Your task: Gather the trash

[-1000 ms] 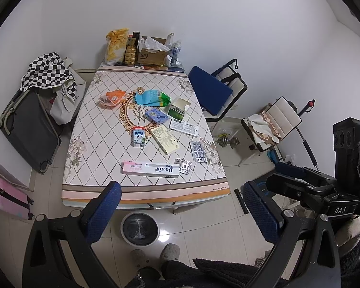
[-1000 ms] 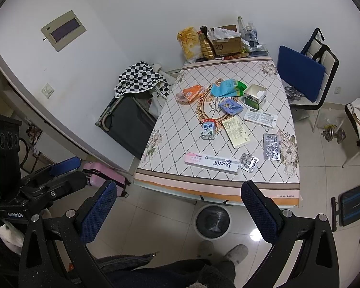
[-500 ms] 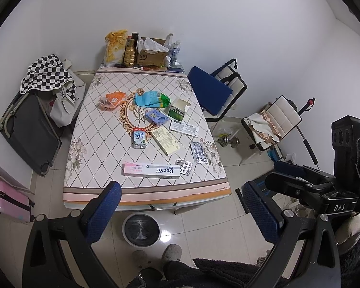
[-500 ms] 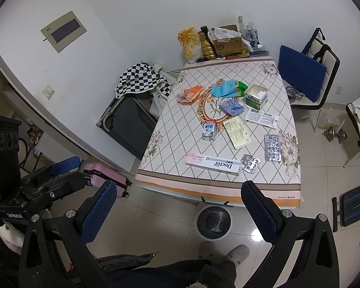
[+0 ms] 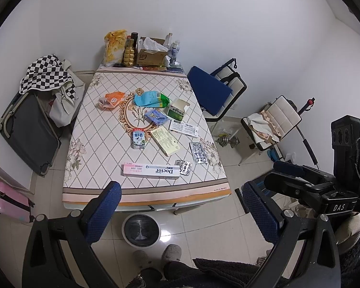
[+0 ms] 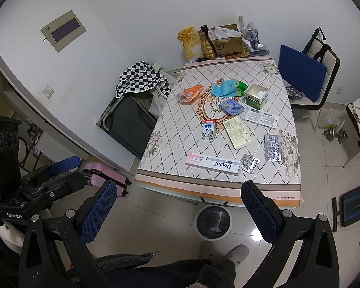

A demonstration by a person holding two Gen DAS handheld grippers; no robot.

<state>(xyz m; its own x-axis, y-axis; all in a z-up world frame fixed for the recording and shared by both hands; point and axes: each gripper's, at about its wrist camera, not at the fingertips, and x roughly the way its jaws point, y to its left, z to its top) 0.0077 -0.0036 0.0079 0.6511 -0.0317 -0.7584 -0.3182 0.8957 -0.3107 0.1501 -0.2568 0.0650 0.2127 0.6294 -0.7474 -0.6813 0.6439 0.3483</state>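
Note:
Trash lies on a patterned table: a pink Doctor toothpaste box near the front edge, blister packs, a small milk carton, a yellow leaflet, a green box, blue and orange wrappers. A round bin stands on the floor before the table. My left gripper and right gripper are both open and empty, high above the floor, short of the table.
Bottles, a snack bag and a cardboard box stand at the table's far end. A blue-cushioned chair and another chair stand right, a dark suitcase and pink suitcase left. Slippered feet stand by the bin.
Both views have drifted slightly back and up from the table. The grippers stay open and nothing on the table has moved.

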